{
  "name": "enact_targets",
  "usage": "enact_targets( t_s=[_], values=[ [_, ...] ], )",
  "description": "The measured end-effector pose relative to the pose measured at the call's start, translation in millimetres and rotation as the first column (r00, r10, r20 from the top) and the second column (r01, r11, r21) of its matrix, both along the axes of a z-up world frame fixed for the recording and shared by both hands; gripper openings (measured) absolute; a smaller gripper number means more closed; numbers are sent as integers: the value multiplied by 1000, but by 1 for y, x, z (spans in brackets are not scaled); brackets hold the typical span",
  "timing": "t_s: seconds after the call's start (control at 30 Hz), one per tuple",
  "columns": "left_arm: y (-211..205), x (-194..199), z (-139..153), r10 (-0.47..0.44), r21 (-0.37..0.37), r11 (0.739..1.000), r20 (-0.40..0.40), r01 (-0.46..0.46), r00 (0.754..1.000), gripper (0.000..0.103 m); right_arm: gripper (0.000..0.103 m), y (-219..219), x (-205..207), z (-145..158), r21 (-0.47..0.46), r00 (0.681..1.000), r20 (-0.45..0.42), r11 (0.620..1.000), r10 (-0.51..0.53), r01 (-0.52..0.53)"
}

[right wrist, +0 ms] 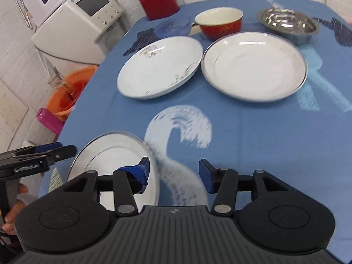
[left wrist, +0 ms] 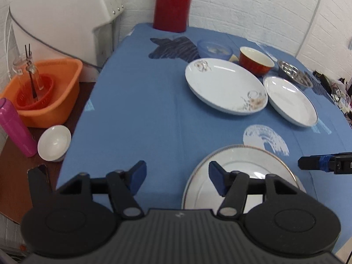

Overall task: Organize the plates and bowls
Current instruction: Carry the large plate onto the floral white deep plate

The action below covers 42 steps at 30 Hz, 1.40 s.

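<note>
The table [left wrist: 143, 101], covered in a blue cloth, carries all the dishes. Largest of them is the floral plate [left wrist: 224, 83], lying flat toward the far half of the table. Just beside it on the right-edge side is the silver-rimmed plate [right wrist: 255, 66]; whether their rims touch cannot be told. The gold-rimmed plate [left wrist: 239, 169] lies alone at the near edge, well apart from the other two.

This near plate is what the next move most likely turns on. The left gripper [left wrist: 177, 177] hovers with its jaws spread and empty, its right finger over the plate's left rim, so the plate lies just ahead and to that gripper's right. The right gripper [right wrist: 173, 172], also spread and empty, has the same plate under its left finger, with bare cloth between its jaws. Both are near; the left looks slightly better placed.

Behind the two far plates stand the red bowl [right wrist: 220, 23], the steel bowl [right wrist: 288, 25] and the blue translucent bowl [right wrist: 172, 27], with a red thermos [left wrist: 172, 4] at the far edge. Nothing stands between the near plate and the far pair.

Off the table's left edge, a small white bowl [left wrist: 54, 146] sits beside a pink bottle [left wrist: 16, 127] and an orange basket [left wrist: 48, 92].
</note>
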<state>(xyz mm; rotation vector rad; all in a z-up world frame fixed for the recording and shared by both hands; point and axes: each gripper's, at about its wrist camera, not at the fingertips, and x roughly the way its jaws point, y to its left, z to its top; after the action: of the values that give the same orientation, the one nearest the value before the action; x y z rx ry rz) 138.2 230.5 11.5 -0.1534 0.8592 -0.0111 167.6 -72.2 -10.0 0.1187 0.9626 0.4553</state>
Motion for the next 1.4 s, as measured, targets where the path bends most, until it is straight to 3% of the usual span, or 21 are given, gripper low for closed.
enact_targets(
  t_s=[0.13, 0.33, 0.53, 0.63, 0.73, 0.83, 0.97, 1.23, 1.4],
  values=[
    [10, 48, 11, 25, -28, 999, -7, -25, 1000, 62, 36, 11, 46, 27, -125, 997, 80, 992, -11, 21],
    [10, 118, 6, 52, -99, 993, -52, -57, 997, 65, 38, 50, 124, 42, -194, 979, 174, 979, 105, -70],
    [4, 161, -14, 46, -134, 989, -126, -63, 991, 65, 38, 76, 186, 12, -265, 986, 95, 958, 139, -109],
    [-2, 172, -18, 38, -111, 992, -129, -53, 991, 65, 38, 79, 202, 1, -262, 989, 67, 959, 130, -108],
    [-4, 176, -22, 33, -82, 996, -129, -44, 991, 65, 42, 81, 207, -12, -180, 992, -22, 975, 128, -130],
    [0, 172, -24, 35, -80, 996, -130, -46, 991, 65, 44, 86, 196, -15, -187, 993, -22, 975, 115, -117],
    [0, 166, -29, 20, -75, 997, -141, -31, 990, 65, 46, 87, 180, -13, -94, 986, -70, 983, 153, -159],
    [-4, 171, -36, 32, -48, 998, -146, -39, 989, 65, 50, 103, 166, -17, -203, 974, 19, 955, 226, -217],
    [-13, 171, -38, 35, -2, 999, -131, -36, 991, 65, 55, 102, 162, -19, -210, 981, 45, 962, 187, -174]
  ],
)
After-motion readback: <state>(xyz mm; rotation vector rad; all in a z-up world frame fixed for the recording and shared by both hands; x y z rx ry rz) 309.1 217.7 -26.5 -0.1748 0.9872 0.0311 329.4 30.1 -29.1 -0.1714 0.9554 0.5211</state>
